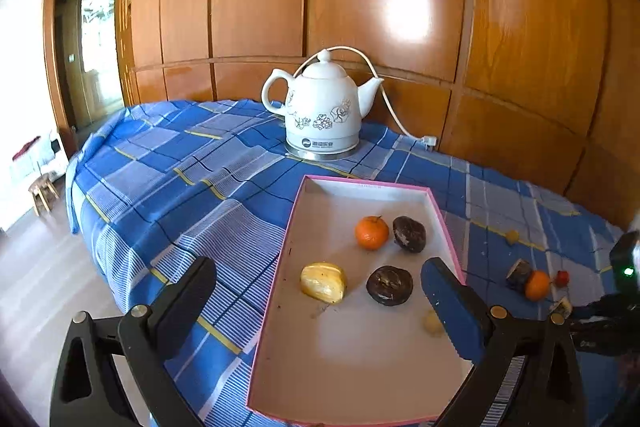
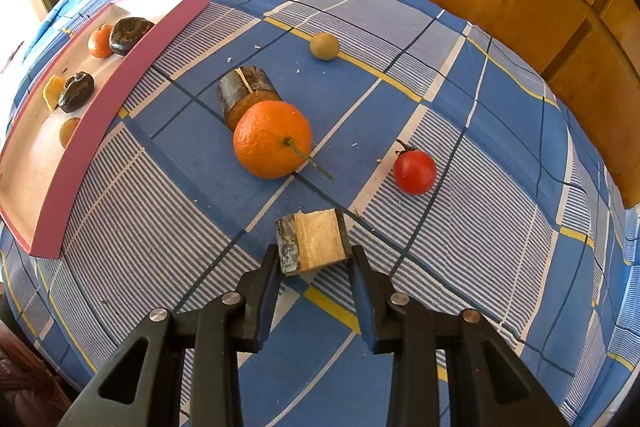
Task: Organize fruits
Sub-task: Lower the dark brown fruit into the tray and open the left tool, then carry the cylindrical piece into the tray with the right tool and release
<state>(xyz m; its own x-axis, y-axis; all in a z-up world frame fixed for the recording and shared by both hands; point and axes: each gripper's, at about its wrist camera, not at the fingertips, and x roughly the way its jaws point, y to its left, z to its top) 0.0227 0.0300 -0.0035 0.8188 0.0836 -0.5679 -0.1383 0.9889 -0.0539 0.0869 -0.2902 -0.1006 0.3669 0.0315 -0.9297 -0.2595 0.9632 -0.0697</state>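
Cane piece (image 2: 312,242): stiff, light, rind slick; clamped across its sides by right gripper (image 2: 314,259), near tray (image 2: 120,75).
Left gripper (image 1: 320,291): spread wide, empty, over tray.

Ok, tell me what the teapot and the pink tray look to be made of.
Teapot: glazed ceramic, it seems; glossy white with printed flowers, on a shiny metal-looking base. Pink tray: likely cardboard; thin flat walls, matte pale inside, sharp folded corners.
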